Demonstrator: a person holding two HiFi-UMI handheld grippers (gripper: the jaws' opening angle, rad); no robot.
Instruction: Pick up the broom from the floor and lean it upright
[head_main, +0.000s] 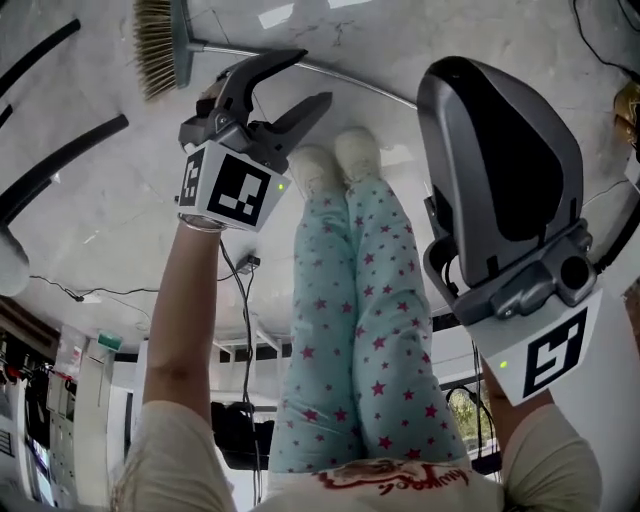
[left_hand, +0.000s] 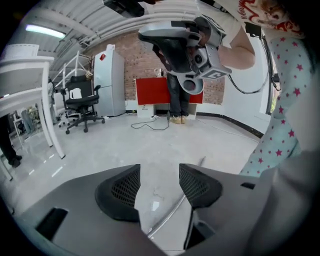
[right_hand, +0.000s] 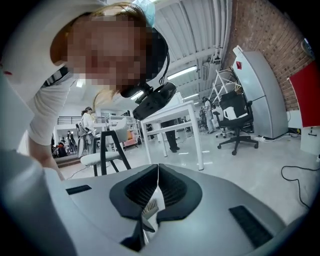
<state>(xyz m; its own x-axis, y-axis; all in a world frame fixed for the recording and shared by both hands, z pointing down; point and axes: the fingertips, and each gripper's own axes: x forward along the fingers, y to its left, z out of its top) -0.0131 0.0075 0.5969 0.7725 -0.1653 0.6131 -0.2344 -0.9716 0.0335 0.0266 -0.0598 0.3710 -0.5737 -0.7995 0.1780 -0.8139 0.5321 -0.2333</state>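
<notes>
The broom lies flat on the pale floor; its tan bristles (head_main: 158, 45) are at the top left of the head view and its metal handle (head_main: 345, 78) runs to the right, past the person's feet. My left gripper (head_main: 312, 78) hovers open just over the handle, near the brush head. In the left gripper view the handle (left_hand: 169, 216) shows on the floor between the spread jaws of the left gripper (left_hand: 160, 172). My right gripper (head_main: 455, 80) is raised close to the camera, shut and empty. Bristles (right_hand: 150, 207) show below the closed right gripper (right_hand: 158, 172).
The person's legs in star-print trousers (head_main: 365, 300) stand beside the handle. Black hoses (head_main: 60, 165) cross the floor at left. A white table (right_hand: 172, 117), a stool (right_hand: 102, 152), an office chair (left_hand: 80, 107), a red panel (left_hand: 152, 91) and a floor cable (left_hand: 150, 125) stand around.
</notes>
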